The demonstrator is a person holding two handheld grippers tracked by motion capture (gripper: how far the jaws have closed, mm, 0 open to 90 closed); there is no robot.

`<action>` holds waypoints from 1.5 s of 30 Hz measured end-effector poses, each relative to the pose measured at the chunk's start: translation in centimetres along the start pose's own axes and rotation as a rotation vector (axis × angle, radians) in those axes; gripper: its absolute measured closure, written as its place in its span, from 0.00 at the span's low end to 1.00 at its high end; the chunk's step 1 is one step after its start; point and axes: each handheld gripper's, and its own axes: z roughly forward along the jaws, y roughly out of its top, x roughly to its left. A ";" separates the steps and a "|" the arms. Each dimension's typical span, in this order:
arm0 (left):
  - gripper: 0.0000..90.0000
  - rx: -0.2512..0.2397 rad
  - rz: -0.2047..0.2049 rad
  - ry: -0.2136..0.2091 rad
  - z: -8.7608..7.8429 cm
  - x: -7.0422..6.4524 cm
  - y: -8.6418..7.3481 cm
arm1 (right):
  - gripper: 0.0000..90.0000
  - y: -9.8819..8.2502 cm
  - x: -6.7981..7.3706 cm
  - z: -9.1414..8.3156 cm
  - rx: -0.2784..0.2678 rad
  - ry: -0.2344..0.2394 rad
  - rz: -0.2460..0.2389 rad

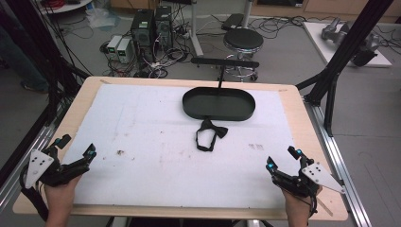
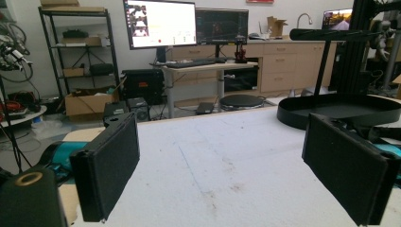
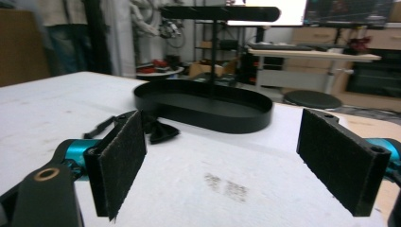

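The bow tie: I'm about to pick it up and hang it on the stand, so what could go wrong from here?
1. The bow tie lies flat on the white mat, so a tool could snag the mat.
2. Its thin strap may slip from the pads.
3. It lies close to the black tray; a reach by the right tool or left tool might knock the tray or its T-shaped stand.

Your left gripper [image 1: 75,147] and right gripper [image 1: 283,158] were black, each with teal accents near the fingertips and a grey three-cornered plate dotted with small holes. Flat, rough-textured black pads [image 2: 108,165] faced each other. Your forearms were bare, with no sleeves visible.
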 end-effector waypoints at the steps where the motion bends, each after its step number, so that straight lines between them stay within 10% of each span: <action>1: 0.14 -0.002 -0.001 0.000 0.0 0.0 0.0 | 0.18 0.0 0.1 0.1 0.001 0.010 -0.001; 17: 0.14 0.001 0.003 -0.026 0.1 -0.3 0.5 | 0.18 1.0 0.8 0.2 -0.019 0.048 -0.023; 24: 0.14 0.003 0.001 -0.029 0.1 -0.2 0.6 | 0.18 3.0 2.0 1.7 -0.007 0.151 -0.059; 36: 0.14 0.008 0.000 -0.032 0.1 -0.2 0.6 | 0.18 5.1 7.5 9.9 0.206 0.423 -0.190; 45: 0.14 0.007 -0.008 -0.030 0.2 -0.1 0.5 | 0.21 4.1 11.1 15.6 0.375 0.496 -0.214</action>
